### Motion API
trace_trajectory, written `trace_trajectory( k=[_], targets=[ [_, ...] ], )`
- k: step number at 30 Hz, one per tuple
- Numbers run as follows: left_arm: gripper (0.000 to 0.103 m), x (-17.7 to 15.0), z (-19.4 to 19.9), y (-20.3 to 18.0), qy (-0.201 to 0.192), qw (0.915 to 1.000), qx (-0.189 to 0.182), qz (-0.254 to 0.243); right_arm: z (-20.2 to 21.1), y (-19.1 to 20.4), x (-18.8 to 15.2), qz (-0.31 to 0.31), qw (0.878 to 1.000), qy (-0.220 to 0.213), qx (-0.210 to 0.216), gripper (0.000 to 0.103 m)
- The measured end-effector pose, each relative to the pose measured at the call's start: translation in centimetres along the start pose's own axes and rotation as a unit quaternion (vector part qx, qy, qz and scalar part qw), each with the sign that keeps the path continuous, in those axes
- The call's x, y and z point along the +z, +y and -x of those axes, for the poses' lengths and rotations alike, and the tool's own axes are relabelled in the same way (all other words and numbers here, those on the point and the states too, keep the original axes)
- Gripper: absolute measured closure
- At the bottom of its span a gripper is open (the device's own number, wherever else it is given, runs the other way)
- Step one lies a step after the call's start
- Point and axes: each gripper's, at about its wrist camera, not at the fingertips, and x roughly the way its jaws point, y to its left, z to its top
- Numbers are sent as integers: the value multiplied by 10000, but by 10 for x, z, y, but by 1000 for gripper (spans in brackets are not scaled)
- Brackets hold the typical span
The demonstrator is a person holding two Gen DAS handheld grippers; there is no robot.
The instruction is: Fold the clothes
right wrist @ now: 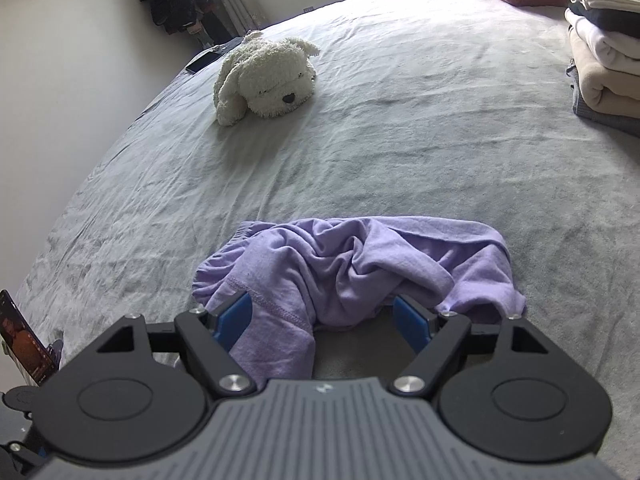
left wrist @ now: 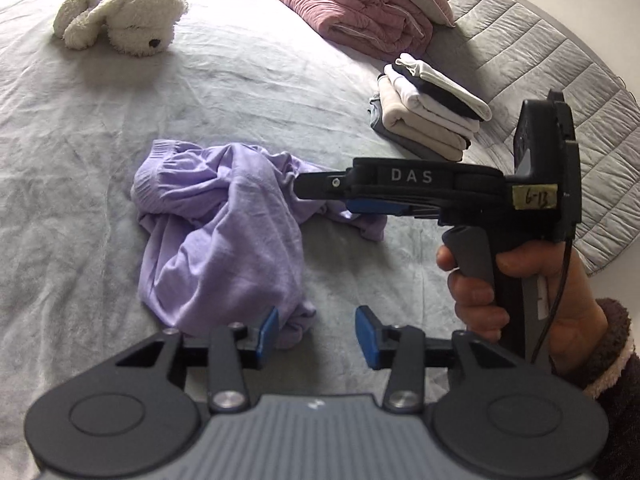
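Right wrist view, nearest first: right tongs spread wide, a hemmed flap of the lilac garment draped between the blue pads but not pinched, so released. Left wrist view: left tongs parted about halfway, nothing clamped, the left pad just brushing the crumpled near edge of the same garment. Right tongs seen there from the side, reaching into the far side of the heap, gripped by a hand in a fuzzy dark sleeve.

Garment lying bunched on the grey bed sheet, mid-bed, close in front of both tools. Likely thin jersey: light, limp, no stiffness, prone to sagging and dragging its folds along when lifted. Not fragile, not slippery against rubbery pads. Best taken at a stitched hem or the ribbed band on the upper left of the heap, two well-separated points, to spread it flat.

Farther off: folded clothes stack, white plush dog, rolled pink quilt.
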Motion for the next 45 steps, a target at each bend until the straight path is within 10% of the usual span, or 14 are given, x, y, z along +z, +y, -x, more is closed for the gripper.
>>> trace_trajectory(
  k=[14,26,45],
  targets=[
    [37,37,1,52,-737,9915,572,906,-7,-23,9,-440,9988,-133,-138,22],
    [52,65,-47,111,-971,9648,931,2259,-15,-45,15,-617,9972,-214,-365,22],
    [78,75,-53,95,-1510,9587,1292,2032,-21,-49,17,-792,9958,-118,-438,23]
  ],
)
